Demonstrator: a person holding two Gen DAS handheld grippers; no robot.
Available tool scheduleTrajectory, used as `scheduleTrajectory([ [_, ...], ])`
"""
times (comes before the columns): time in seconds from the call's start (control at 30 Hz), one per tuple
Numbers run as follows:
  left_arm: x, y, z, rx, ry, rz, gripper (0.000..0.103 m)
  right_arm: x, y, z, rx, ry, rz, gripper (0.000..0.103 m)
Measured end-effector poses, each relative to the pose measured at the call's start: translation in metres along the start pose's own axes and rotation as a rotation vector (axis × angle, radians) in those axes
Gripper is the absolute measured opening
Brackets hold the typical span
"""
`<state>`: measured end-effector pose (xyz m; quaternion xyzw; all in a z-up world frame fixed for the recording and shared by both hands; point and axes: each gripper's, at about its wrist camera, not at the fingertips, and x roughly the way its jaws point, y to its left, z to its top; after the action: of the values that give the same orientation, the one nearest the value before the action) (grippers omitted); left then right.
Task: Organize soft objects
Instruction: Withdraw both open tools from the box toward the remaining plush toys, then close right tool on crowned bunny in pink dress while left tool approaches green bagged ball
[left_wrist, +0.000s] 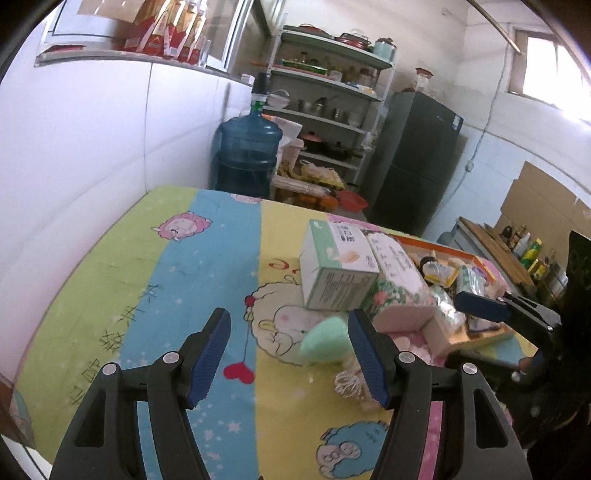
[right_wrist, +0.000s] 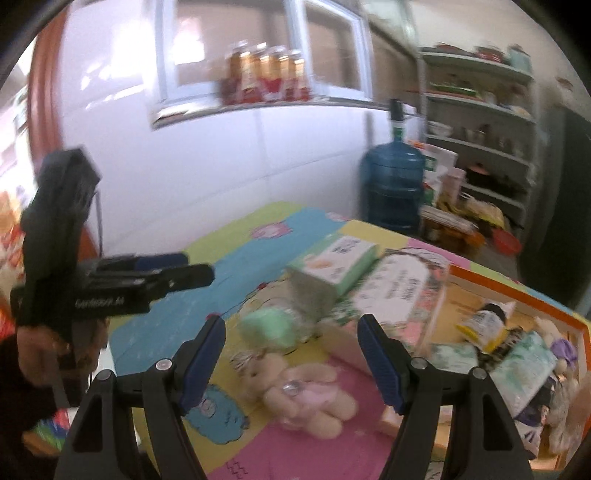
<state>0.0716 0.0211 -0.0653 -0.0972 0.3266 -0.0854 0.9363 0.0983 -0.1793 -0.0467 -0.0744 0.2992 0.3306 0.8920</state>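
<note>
A mint-green soft toy (left_wrist: 320, 340) lies on the cartoon-print cloth (left_wrist: 155, 288), just inside the right finger of my open left gripper (left_wrist: 288, 326). A beige teddy bear (right_wrist: 295, 384) in pink lies on its back in front of my open right gripper (right_wrist: 291, 328), with the green toy (right_wrist: 266, 328) just beyond it. Nothing sits between either pair of pads. In the left wrist view the bear (left_wrist: 347, 384) is mostly hidden behind the finger. A green tissue box (left_wrist: 336, 266) leans on a floral tissue pack (left_wrist: 399, 288).
An orange-rimmed tray (right_wrist: 517, 288) on the right holds soft packs, a bottle and small plush toys. A blue water jug (left_wrist: 247, 147), a shelf rack (left_wrist: 328, 103) and a dark fridge (left_wrist: 417, 158) stand beyond the table. The white wall runs along the left. A hand (right_wrist: 37, 350) holds the left gripper (right_wrist: 197, 267).
</note>
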Motion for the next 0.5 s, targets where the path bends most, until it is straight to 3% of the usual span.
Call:
scheduleTrajectory([
  [0.2,-0.007,0.004,-0.01,0.042,-0.024,-0.024,0.068,0.008,0.017,-0.013,-0.077,0.051,0.034,0.073],
  [0.5,-0.007,0.002,-0.015,0.105,-0.048,-0.047,0.068,0.018,0.013,-0.024,-0.109,0.117,0.064,0.074],
])
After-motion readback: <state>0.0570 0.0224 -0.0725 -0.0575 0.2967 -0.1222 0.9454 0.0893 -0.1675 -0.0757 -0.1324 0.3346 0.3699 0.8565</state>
